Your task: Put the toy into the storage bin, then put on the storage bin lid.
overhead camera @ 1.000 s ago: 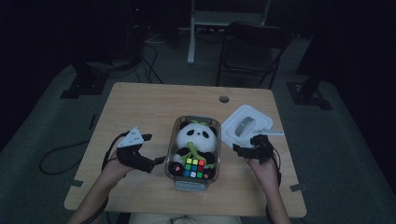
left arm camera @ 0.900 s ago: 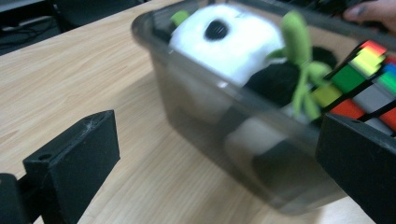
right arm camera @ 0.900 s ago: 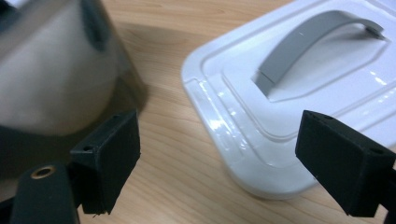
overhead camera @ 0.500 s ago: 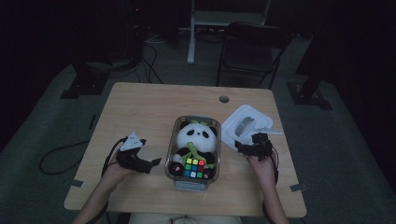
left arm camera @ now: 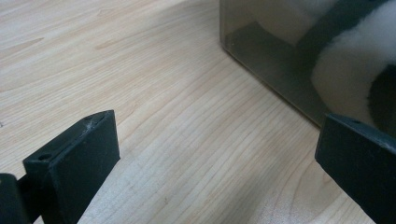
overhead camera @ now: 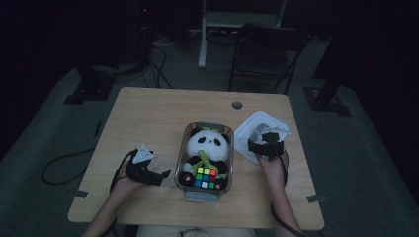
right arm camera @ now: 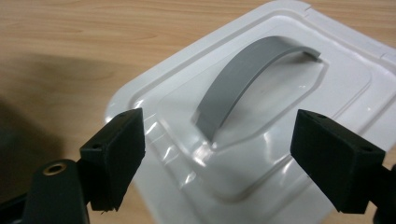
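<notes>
High view: a white lid (overhead camera: pixel 261 133) is seen lying flat on the wooden table (overhead camera: pixel 158 118), right of a clear bin (overhead camera: pixel 203 190) and apart from it. The lid is roughly square with rounded corners and a raised rim. The right gripper (overhead camera: pixel 257 146) is held over the lid's near edge, jaws spread, nothing gripped. The left gripper (overhead camera: pixel 163 174) is held low over the table just left of the bin, jaws pointed at the bin wall, also spread and empty. A plush panda (overhead camera: pixel 208 146) is seen in the bin's far part, a colour cube (overhead camera: pixel 206 177) in its near part, against the panda's front.

Left gripper view: both black jaws are seen wide apart over bare wood grain. The bin's smoky clear wall (left arm camera: pixel 271 70) is seen at upper right, near the right-hand jaw; contact cannot be told. White and black plush is visible through the wall.

Right gripper view: the lid (right arm camera: pixel 327 107) is seen close, glossy white plastic with stepped ridges around a recessed centre panel. A grey arched handle (right arm camera: pixel 243 79) is seen bridging the recess, lying between the two jaws but farther off. The jaws are released, set either side of the handle's line, nothing clamped. Whether the jaws touch the lid cannot be told.
</notes>
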`<move>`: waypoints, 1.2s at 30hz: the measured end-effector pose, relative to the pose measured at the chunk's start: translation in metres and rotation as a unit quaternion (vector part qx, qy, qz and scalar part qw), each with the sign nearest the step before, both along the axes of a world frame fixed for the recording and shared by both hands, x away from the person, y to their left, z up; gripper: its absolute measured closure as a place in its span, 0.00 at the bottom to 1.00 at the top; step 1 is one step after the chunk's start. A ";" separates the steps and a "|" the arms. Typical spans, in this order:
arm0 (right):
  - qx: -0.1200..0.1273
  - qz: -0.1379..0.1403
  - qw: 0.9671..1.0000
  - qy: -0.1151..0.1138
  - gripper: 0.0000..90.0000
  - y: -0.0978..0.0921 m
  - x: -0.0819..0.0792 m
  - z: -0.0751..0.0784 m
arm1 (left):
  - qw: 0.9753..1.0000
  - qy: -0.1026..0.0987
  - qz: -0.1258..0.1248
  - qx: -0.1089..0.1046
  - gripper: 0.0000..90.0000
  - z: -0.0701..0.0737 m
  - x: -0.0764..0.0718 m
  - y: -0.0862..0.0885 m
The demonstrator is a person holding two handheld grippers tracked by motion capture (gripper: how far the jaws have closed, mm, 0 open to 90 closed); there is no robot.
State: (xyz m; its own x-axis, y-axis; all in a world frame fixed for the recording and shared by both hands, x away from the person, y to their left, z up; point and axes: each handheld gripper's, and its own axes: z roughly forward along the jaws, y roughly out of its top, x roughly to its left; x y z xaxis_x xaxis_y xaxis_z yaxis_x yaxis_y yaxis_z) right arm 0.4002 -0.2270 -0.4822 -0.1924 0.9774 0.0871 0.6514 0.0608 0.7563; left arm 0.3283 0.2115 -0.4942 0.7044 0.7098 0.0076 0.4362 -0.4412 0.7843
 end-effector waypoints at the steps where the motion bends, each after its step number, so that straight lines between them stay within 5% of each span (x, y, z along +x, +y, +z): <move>1: -0.005 -0.004 1.000 0.001 0.22 0.001 0.004 -0.002 | 1.000 0.001 -0.001 0.000 0.01 0.000 0.000 0.000; 21: -0.054 -0.074 0.996 0.019 0.25 0.011 0.040 -0.027 | 1.000 -0.001 0.005 -0.010 0.01 0.001 -0.002 -0.002; 28: -0.047 -0.068 0.997 0.008 0.64 0.012 0.041 -0.029 | 1.000 0.002 0.003 -0.009 0.01 -0.001 -0.002 -0.004; 36: -0.024 -0.050 0.998 0.016 0.71 -0.002 0.032 -0.025 | 1.000 0.002 0.003 -0.010 0.01 0.000 -0.002 -0.004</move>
State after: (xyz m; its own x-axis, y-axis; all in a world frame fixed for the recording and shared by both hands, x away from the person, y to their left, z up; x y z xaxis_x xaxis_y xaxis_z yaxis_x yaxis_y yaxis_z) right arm 0.4322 -0.2293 -0.5070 -0.0923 0.9947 0.0448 0.6799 0.0301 0.7327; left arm 0.3263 0.2075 -0.4937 0.6995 0.7145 -0.0102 0.4429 -0.4223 0.7909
